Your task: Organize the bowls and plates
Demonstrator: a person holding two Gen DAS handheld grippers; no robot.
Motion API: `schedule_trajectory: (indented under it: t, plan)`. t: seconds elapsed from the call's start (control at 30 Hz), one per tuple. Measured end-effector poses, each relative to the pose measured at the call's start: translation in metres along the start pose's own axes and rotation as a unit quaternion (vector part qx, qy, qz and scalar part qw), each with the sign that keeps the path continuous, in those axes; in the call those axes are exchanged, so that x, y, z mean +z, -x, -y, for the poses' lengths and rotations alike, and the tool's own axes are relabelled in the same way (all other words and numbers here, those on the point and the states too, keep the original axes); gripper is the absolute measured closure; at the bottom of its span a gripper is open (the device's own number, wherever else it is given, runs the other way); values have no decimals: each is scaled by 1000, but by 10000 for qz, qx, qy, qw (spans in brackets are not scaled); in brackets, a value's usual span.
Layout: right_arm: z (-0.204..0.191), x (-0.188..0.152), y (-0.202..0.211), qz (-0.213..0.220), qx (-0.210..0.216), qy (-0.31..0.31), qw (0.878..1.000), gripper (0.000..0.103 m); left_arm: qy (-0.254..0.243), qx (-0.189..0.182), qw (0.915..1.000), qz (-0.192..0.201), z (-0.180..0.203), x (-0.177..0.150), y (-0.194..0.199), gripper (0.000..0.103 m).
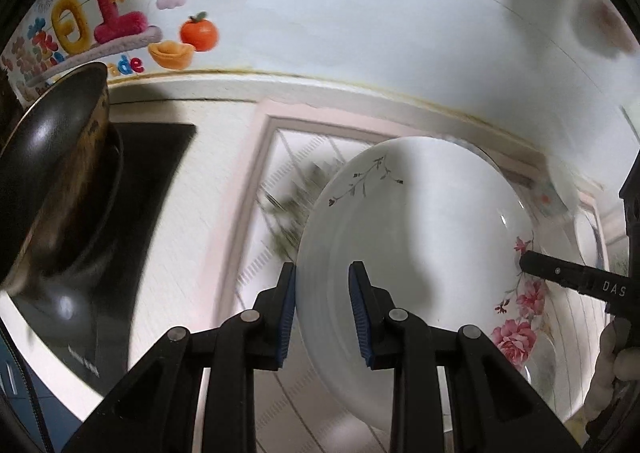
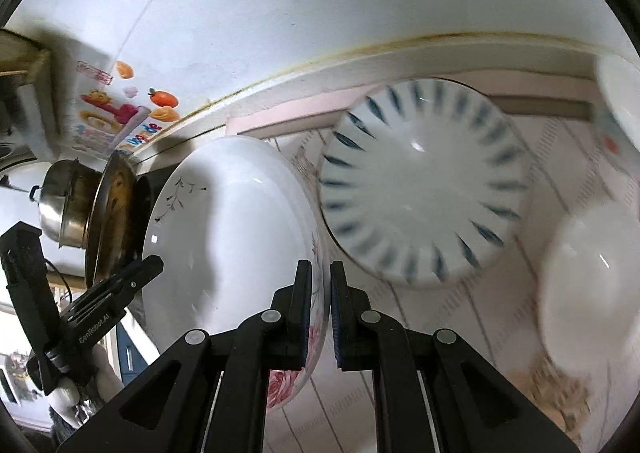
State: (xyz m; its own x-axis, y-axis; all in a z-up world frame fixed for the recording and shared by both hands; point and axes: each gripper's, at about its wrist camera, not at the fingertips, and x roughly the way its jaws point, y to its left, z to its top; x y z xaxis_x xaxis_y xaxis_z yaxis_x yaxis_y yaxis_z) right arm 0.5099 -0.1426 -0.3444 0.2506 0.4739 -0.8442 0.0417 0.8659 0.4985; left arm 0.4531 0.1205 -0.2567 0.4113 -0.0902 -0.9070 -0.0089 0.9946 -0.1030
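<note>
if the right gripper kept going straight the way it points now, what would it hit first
Probably the blue-striped plate. The right gripper, shut on the rim of the floral plate, points down toward it, though depth is hard to judge and it might pass the plate's near edge and meet the countertop.

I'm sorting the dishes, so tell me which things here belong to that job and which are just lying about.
Part of the job:
- floral plate, gripped by the left gripper and right gripper
- blue-striped plate
- white bowl

Lying about:
- frying pan
- steel pot
- wall stickers

"DAS" — right gripper (image 1: 576, 279); "GenRobot.AI" — left gripper (image 2: 132, 281).
</note>
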Motion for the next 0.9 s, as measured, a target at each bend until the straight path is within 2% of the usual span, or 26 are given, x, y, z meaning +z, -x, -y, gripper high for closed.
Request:
schedule_trajectory:
  t: [0.23, 0.43, 0.63, 0.9]
  plan:
    - [49, -72, 64, 35, -117, -133, 9998, 93, -146, -298, 9989, -337, 62, -60, 15, 79]
    - [97, -127, 97, 14, -210, -320, 9993, 93, -343, -393, 9959, -736, 102, -101, -1, 79]
    - [140, -161, 99, -52, -307, -556, 9980, 93, -610, -333, 9919, -1068, 129, -124, -26, 79]
    - [175, -184, 89, -144, -298, -741, 9967, 93, -887, -61, 9884, -1228, 151, -138, -44, 79]
